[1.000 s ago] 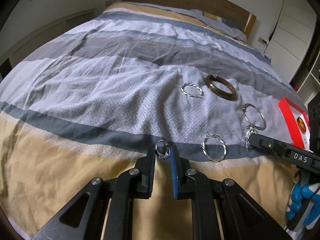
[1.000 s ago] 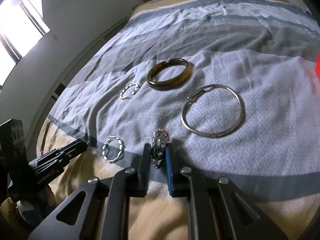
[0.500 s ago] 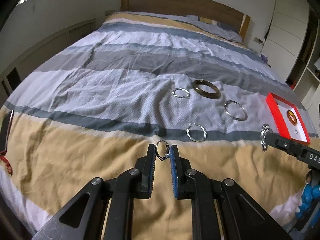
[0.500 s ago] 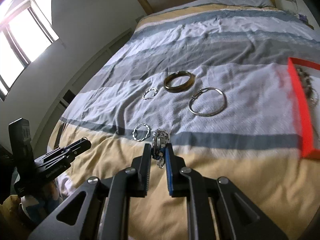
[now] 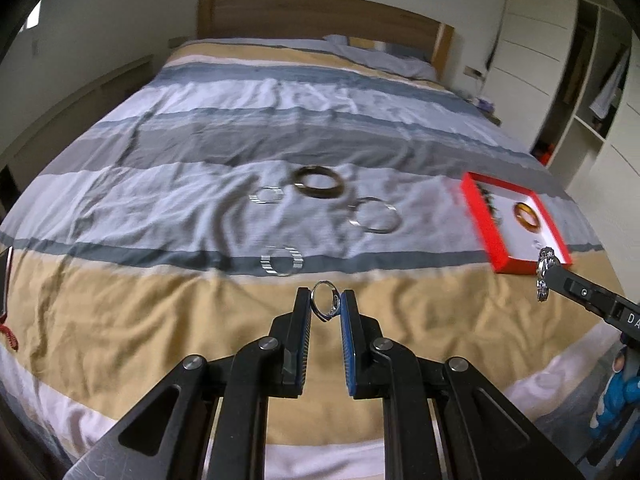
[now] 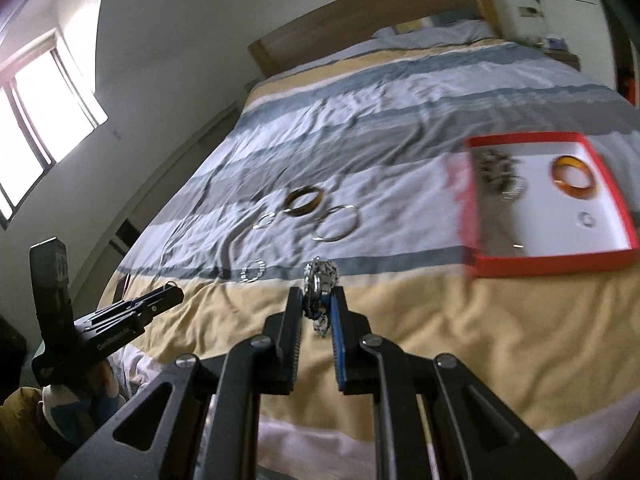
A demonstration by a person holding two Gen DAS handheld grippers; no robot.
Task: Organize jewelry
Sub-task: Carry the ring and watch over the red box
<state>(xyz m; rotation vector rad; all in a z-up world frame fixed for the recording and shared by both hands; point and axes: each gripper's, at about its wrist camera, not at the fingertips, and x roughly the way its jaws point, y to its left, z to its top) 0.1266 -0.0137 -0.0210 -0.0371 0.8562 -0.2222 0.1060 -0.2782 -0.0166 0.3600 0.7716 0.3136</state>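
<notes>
My left gripper is shut on a small silver ring, held above the tan stripe of the bed. My right gripper is shut on a silver chain bracelet, also lifted; it shows in the left wrist view at the right. A red tray with white lining lies on the bed to the right, holding an amber bangle, dark beads and a small ring. On the cover lie a brown bangle, a thin silver bangle and two twisted silver bracelets.
The striped bed cover runs back to a wooden headboard. White wardrobes stand at the right. A window is on the left wall. A red cord lies at the bed's left edge.
Both grippers have lifted and drawn back from the bed with their jewelry, and swung right, so the red tray has come into fuller view.
</notes>
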